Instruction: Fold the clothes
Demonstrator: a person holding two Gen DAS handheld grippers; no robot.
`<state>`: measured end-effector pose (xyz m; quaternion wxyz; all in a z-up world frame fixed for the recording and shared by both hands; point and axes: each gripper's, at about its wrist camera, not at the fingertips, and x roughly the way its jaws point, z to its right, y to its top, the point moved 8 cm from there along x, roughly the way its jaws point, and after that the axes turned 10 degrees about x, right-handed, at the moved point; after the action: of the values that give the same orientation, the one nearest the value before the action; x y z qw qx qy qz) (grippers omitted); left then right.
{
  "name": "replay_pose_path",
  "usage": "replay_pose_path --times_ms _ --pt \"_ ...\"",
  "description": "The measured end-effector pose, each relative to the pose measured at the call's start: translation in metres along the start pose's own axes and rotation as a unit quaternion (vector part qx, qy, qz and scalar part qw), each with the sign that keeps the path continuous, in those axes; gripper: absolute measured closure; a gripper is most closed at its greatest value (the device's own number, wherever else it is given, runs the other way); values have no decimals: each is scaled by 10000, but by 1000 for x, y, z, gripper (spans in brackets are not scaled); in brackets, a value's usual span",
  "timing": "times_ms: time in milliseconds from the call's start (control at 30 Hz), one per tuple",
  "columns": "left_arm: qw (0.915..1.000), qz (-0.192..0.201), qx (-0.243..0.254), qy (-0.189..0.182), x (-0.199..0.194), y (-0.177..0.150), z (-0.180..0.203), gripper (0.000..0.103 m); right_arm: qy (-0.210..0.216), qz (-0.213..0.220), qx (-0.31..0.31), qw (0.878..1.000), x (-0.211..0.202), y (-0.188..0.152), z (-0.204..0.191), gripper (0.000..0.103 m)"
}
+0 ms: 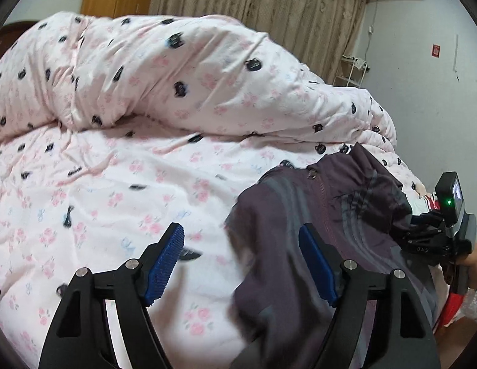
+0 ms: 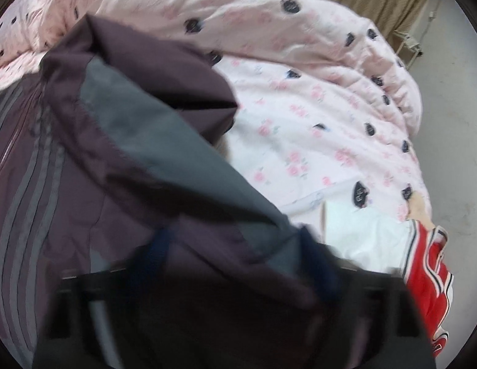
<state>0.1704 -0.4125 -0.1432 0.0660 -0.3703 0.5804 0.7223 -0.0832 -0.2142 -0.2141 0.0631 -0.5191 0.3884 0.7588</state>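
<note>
The dark purple jacket (image 1: 324, 215) lies crumpled on the bed (image 1: 131, 184). Your left gripper (image 1: 241, 264) is spread wide, holding nothing; your right gripper (image 2: 238, 264) is draped, jaws unreadable. Spread it flat first.

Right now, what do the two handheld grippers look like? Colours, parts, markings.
Left gripper: black angular linkage arms, silver pivot pins, blue ribbed finger pads. Right gripper, seen from the left wrist: black body, small camera with a green LED, lettering too small to read. In its own view it is blurred and cloth-covered.
</note>
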Motion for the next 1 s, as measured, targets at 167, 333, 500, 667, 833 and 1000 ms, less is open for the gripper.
replay_pose_path --times_ms 167,333,500,667,833,1000 --pt "9995 -172 214 124 0 -14 -10 30 187 -28 -98 9998 -9 -3 -3 86" --pt "9990 -248 350 133 2 -20 -7 30 237 7 62 9997 -32 -2 13 92" --pt "9985 -223 467 152 2 -19 3 30 -52 5 90 9999 -51 -3 36 93" --pt "9983 -257 489 164 5 -19 8 30 -593 -165 138 9980 -61 -16 76 93" --pt "9979 -352 517 151 11 -22 12 30 -1265 -386 276 9908 -63 -34 127 94" --pt "9970 -455 627 80 19 -25 26 30 -1932 -433 564 9786 -68 -43 179 103"
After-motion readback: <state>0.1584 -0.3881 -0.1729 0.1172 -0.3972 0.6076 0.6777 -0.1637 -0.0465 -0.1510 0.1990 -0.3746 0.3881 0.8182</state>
